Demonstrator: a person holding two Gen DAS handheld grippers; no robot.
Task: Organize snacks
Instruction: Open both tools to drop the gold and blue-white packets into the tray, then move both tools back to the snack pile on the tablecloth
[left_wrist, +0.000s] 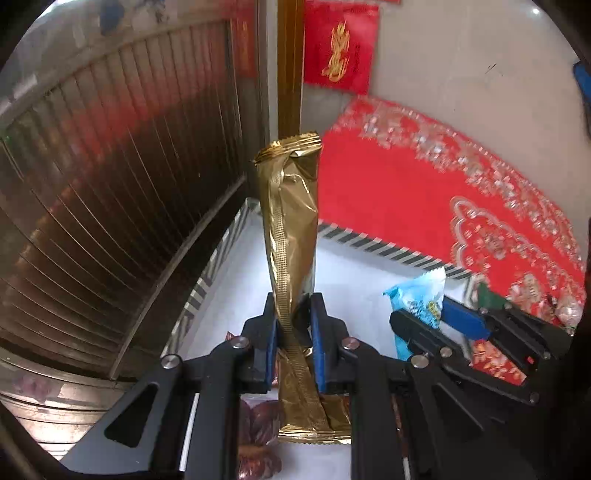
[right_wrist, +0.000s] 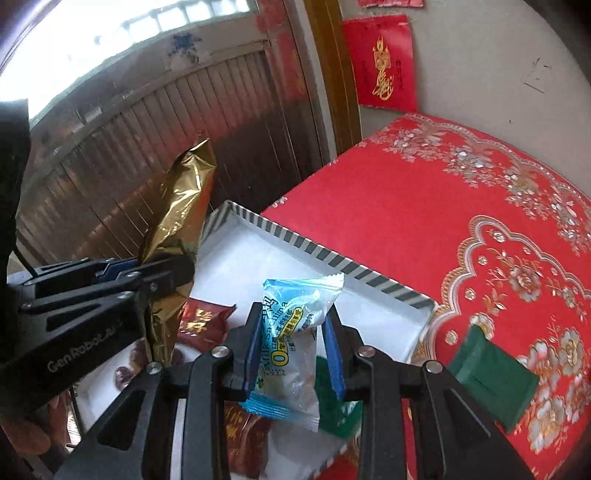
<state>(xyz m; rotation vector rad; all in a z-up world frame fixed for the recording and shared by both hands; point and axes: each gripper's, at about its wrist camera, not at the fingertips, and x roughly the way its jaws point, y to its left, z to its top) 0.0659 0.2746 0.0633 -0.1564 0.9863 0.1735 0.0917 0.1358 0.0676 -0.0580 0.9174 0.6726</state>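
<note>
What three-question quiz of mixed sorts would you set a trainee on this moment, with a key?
1. True or false: the left gripper is shut on the gold packet.
2. Which snack is the right gripper shut on? A) a red packet B) the blue-and-white packet C) a green packet
3. Fill in: the white box with the striped rim lies on a ____ patterned cloth.

Key: 1 true; 2 B; 3 red.
</note>
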